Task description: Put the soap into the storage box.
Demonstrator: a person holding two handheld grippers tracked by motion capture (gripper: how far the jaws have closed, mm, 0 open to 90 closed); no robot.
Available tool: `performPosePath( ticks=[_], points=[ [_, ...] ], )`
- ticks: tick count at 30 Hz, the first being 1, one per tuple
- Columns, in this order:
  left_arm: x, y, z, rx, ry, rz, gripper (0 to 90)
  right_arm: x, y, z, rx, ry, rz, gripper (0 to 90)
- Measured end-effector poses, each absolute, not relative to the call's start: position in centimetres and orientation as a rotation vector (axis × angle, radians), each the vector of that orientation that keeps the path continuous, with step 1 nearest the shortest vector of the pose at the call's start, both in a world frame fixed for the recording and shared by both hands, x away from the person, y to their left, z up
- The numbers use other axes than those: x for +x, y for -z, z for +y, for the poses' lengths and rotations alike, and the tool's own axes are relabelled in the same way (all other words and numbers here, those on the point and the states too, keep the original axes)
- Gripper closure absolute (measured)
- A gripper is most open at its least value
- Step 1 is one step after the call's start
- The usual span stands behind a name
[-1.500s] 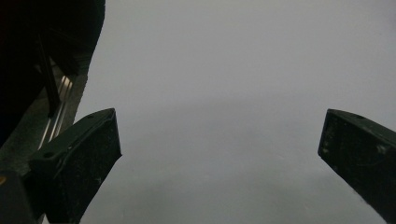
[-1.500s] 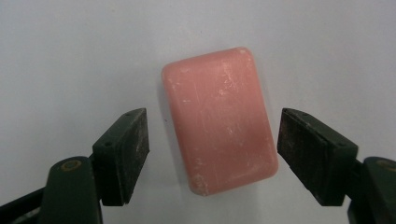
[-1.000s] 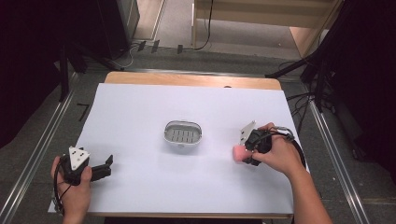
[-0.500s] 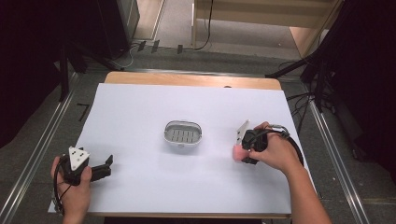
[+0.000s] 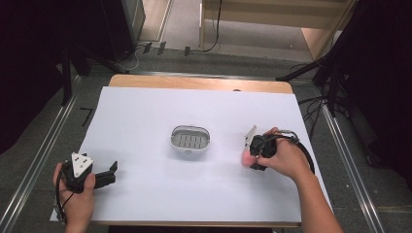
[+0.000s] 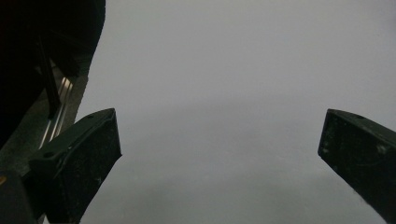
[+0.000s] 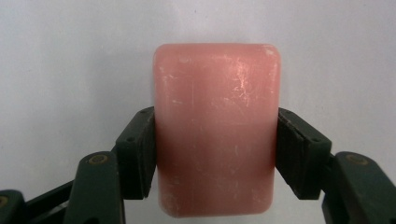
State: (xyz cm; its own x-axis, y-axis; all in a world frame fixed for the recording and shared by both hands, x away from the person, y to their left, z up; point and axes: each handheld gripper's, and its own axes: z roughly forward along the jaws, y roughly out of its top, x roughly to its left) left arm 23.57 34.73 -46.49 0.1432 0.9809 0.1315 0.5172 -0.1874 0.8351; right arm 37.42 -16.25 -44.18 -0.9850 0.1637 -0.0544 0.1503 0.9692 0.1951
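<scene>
A pink bar of soap [image 7: 215,128] is clamped between the two jaws of my right gripper [image 7: 215,144], which press on its long sides. From above, the same soap [image 5: 248,158] peeks out at the tip of my right gripper [image 5: 252,158], right of centre over the white sheet. A small grey soap dish [image 5: 191,138] with a slotted floor sits in the middle of the table, left of the soap. My left gripper [image 5: 111,174] rests at the near left corner, jaws wide apart with nothing between them [image 6: 219,154].
A white sheet [image 5: 145,116] covers the table, with a strip of bare wood [image 5: 194,83] along the far edge. Metal rails [image 5: 34,160] run down both sides, and dark stands and cables [image 5: 311,73] crowd the floor beyond.
My right gripper with the soap has shifted a little leftward, closer to the dish. The left gripper has stayed where it was.
</scene>
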Motion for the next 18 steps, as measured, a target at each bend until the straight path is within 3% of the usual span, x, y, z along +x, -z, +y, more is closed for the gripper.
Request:
performPosePath(
  ticks=[18],
  points=[
    [23.6,46.5,34.7,1.789,-0.936,1.44,0.0,37.3,41.1,-13.2,0.29,-0.433,3.032,38.8]
  ],
)
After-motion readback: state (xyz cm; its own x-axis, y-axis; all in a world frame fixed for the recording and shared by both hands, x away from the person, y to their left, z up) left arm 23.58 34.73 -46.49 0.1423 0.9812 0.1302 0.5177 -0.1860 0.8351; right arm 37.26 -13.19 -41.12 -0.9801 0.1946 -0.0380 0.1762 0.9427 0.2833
